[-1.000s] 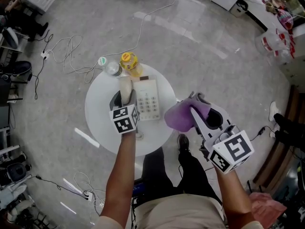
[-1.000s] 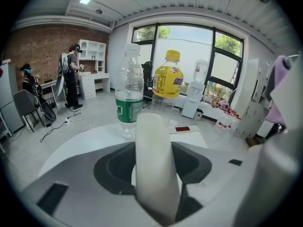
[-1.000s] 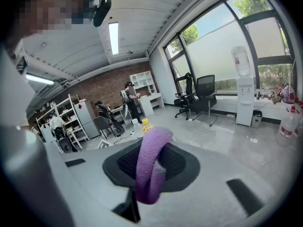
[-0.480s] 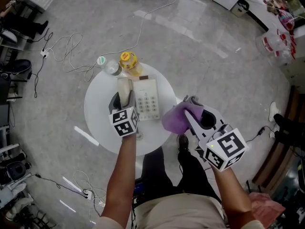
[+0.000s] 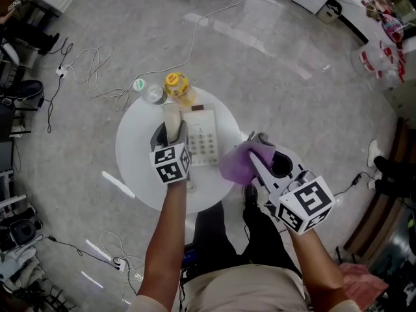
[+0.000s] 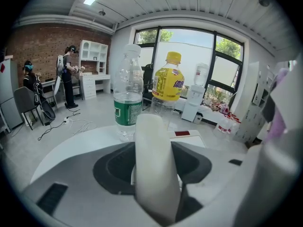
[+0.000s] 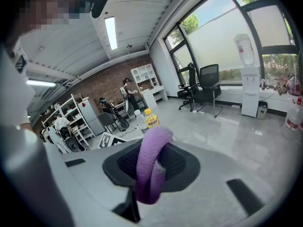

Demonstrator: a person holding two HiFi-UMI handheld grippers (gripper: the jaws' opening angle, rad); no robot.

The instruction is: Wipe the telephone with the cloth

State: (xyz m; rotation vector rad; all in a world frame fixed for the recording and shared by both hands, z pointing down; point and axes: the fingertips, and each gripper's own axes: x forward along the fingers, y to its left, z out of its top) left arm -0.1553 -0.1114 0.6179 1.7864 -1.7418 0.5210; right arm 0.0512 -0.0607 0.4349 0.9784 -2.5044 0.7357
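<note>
Telephone handset point(image 6: 154, 169) clamped in left gripper point(image 5: 170, 131). Right gripper point(image 5: 252, 160) pinches cloth point(image 5: 235, 164), just short of telephone point(image 5: 201, 138). Wiping apparently not begun.

No legible text. Yellow bottle point(image 6: 173, 82), 12 o'clock on table point(image 5: 136, 171): blue label characters, too blurred to read. Clear bottle point(image 6: 128, 100), 11 o'clock: green band, unreadable. Telephone point(image 5: 203, 135) keys too small.

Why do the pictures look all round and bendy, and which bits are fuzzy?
Head view: a wide lens bends the floor round the table; evenly lit, sharp. Left gripper view: black corners, curved ceiling; the close handset looks soft, the water bottle crisp. Right gripper view: same rounding; the cloth is slightly soft, the window washed out bright.
</note>
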